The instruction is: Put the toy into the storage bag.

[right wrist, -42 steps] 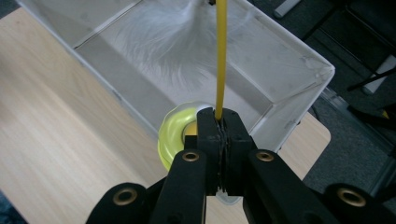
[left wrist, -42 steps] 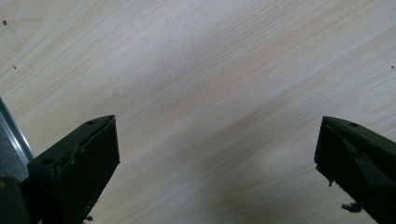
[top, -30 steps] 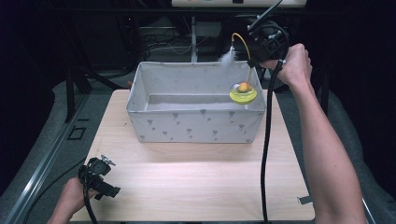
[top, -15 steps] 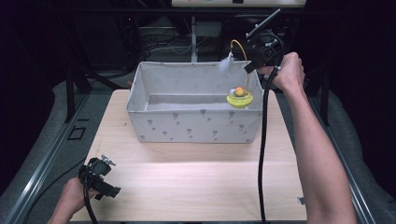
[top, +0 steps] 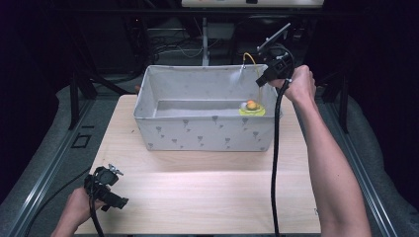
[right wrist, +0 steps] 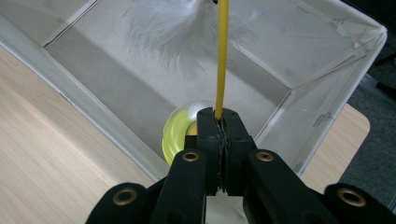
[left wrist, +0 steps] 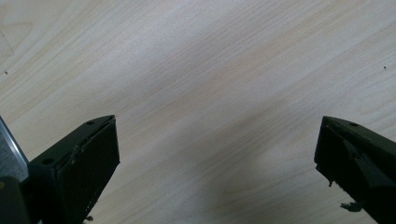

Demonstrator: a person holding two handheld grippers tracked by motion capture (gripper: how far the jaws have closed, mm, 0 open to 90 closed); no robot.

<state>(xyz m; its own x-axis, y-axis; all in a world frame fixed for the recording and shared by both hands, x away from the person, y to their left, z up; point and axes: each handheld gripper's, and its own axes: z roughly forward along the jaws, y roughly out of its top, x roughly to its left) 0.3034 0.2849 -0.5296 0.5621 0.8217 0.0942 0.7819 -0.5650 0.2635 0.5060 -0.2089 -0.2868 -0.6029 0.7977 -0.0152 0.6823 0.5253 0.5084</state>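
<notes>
Evidently the work in hand is lowering a cat toy into the fabric bin: a thin yellow wand with a white feather at its far end and a round yellow base carrying an orange ball. The base sits in the bin's right front corner, inside the wall; whether it already rests on the bin floor or hangs just above it I cannot tell. The wand stands up from it, the feather near the back wall.

The right hand-held gripper is clenched on the wand low down, just above the base, its jaws pressed together with the yellow rod pinched between them. In the high view it hangs over the bin's right rear corner, tilted down into the opening.

The grey fabric bin, printed with small dark marks, stands at the far half of the light wooden bench.

The left hand-held gripper lies well apart at the near left corner of the bench, released, its jaws spread wide over bare wood with nothing between them.

By my reading this is the placing step, nearly finished. The next move calls for settling the base flat on the bin floor, then opening the jaws and drawing straight up so the wand and feather are not dragged out.
</notes>
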